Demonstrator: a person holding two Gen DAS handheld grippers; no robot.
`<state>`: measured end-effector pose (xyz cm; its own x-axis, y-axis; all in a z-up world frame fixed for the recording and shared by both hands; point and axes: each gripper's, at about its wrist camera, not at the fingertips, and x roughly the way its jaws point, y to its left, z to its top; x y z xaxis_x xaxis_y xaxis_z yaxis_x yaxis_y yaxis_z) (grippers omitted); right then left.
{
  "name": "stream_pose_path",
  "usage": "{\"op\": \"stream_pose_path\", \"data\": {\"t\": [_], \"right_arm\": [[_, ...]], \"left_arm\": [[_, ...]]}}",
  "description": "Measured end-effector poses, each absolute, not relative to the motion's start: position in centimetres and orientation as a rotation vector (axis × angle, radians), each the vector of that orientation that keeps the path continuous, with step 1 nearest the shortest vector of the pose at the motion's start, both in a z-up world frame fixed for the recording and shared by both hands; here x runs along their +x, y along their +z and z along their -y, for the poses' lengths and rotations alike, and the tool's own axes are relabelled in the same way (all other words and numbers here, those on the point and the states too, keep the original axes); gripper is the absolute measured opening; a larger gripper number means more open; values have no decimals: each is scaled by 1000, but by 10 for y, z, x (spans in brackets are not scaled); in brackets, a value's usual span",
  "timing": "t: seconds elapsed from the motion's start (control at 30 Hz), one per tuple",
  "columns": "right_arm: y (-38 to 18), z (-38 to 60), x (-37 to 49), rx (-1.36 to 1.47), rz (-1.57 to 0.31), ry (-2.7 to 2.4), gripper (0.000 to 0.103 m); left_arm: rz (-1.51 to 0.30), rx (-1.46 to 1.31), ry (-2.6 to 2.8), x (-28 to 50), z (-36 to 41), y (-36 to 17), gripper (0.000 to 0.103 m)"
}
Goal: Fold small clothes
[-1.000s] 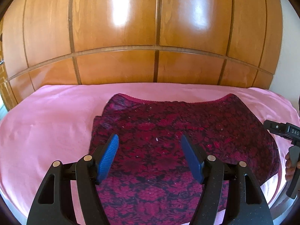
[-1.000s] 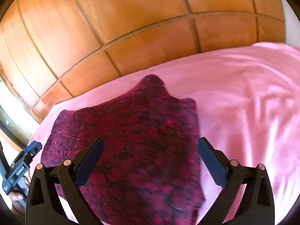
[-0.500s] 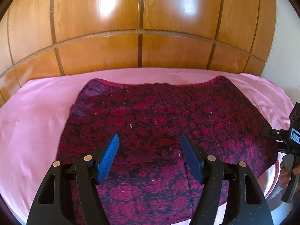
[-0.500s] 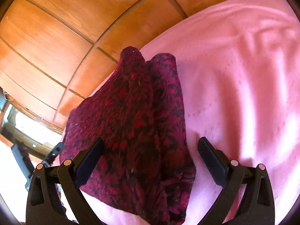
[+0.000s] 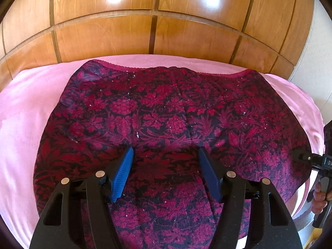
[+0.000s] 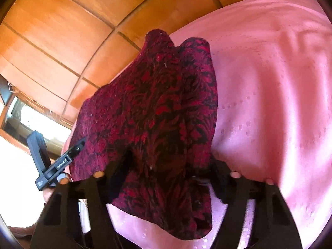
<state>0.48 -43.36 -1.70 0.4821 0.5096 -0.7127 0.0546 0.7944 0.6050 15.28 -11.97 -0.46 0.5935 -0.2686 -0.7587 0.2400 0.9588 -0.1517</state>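
Change since a second ago: both my grippers came lower and nearer the cloth, which filled more of each view; my right jaws had just been closing with cloth between them, the left narrowing only slightly.
Garment: dark red and black floral knitted garment (image 5: 176,112) lay spread on the pink bed sheet (image 5: 25,112), its scalloped red edge toward the glossy wooden panelled headboard (image 5: 153,27).
Left gripper (image 5: 165,166): jaws stood partly open above the cloth's near middle; I saw nothing pinched between the blue ribbed pads (image 5: 122,176).
Right gripper (image 6: 166,172): jaws half closed around a bunched fold at the garment's right edge; I couldn't tell whether the pads pressed it, as cloth hid them.
Hands: fingers (image 5: 318,199) showed on the right gripper's handle.
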Motion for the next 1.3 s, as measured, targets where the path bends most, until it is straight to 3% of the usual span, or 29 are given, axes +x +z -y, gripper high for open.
{"op": "stream_pose_path", "data": {"t": [0.07,0.17,0.5,0.73,1.07,1.3], "right_arm": [[-9,426,8,596,-1047,306,46],[6,417,7,561,-1034,306,41],[84,364,10,515,-873,438,33],[122,288,18,412,-810,596,31],[96,172,32,241,-870,718,30],[49,103,16,-48,-918,741,31]], "left_arm": [[-888,-46,-301,152,118,-6,64],[-885,-62,-306,153,115,-7,64],[-863,-161,-333,145,100,-9,61],[-851,-337,-400,140,62,-7,51],[-768,-765,-414,97,-91,0,51],[-704,-883,-491,87,-127,16,51]]}}
